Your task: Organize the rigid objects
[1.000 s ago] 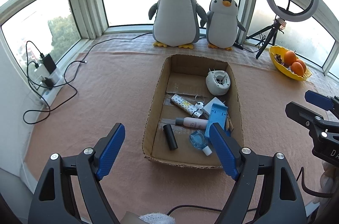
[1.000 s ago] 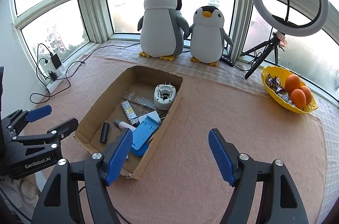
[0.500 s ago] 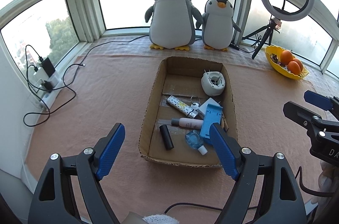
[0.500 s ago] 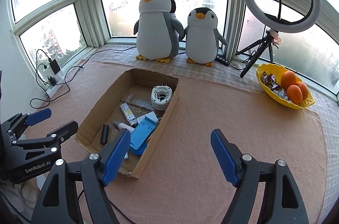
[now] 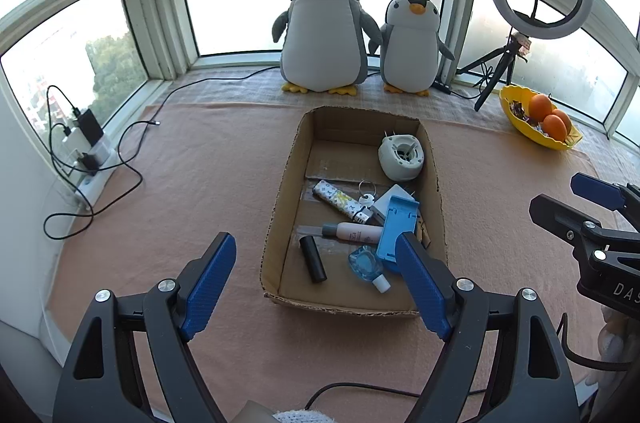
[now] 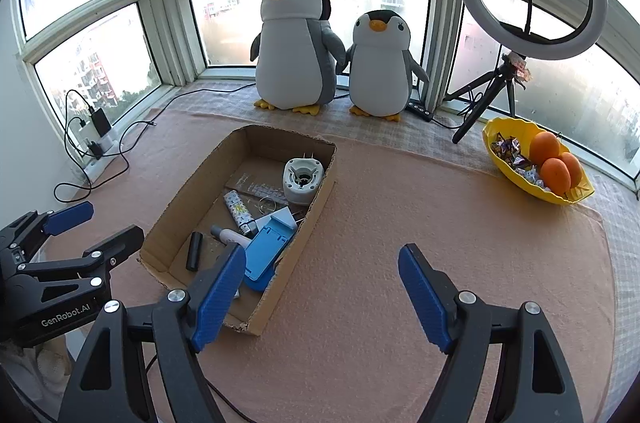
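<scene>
Both grippers empty, box contents straight ahead of the left one.

The cardboard box sits mid-counter, long axis running toward the window edge. The left gripper hovers just short of its near end, jaws spread, nothing between them. The black tube lies nearest, lengthwise along the box, beside the blue bottle and blue stand. The right gripper, also wide and empty, hangs off the box's right wall. My read: left takes it.
</scene>
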Available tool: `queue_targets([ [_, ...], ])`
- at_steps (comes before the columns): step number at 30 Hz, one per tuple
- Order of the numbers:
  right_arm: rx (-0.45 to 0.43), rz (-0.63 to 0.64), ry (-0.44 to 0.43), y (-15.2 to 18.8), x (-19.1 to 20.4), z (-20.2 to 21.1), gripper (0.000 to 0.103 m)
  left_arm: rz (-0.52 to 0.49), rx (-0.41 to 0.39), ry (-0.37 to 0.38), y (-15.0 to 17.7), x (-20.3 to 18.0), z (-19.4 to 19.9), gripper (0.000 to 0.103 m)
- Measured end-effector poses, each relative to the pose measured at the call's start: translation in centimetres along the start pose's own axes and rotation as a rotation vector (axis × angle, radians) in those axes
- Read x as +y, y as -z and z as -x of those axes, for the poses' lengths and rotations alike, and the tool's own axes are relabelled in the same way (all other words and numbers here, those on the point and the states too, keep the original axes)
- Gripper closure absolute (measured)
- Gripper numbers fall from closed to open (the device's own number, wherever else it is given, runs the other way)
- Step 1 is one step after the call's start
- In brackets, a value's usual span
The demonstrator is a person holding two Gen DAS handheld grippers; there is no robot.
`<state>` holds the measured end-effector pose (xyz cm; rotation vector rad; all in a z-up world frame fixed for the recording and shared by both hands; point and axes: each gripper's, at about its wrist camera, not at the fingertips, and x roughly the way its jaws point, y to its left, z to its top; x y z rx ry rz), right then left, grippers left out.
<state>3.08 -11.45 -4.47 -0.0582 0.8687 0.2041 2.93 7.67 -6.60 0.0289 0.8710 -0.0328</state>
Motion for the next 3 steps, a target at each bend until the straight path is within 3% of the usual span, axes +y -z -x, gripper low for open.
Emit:
queue_targets([
  [3, 0.003, -0.006, 0.001, 0.05, -0.18, -0.1, 0.028, -0.001, 0.001, -0.003, -0.06, -0.04, -0.08, 0.02],
])
